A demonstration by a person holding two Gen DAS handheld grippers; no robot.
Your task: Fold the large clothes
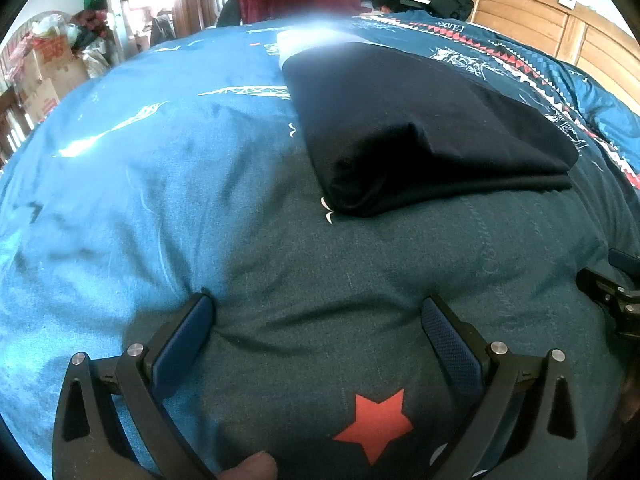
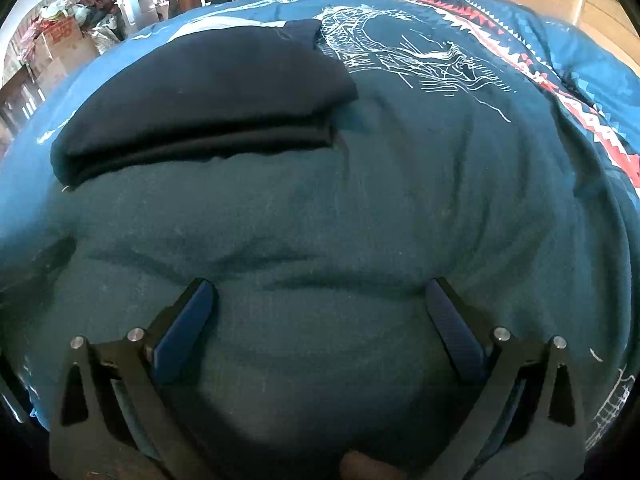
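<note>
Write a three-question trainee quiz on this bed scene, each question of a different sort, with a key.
1. True or false: the left hand-held gripper is shut on the black folded garment.
2. Multiple choice: the garment lies on A) a wooden floor, B) the blue patterned bedspread, C) a chair.
3. Fill in: the right hand-held gripper has its jaws ____.

Key: 1 false; both grippers are open, short of the garment. 2 B. 3 open.
</note>
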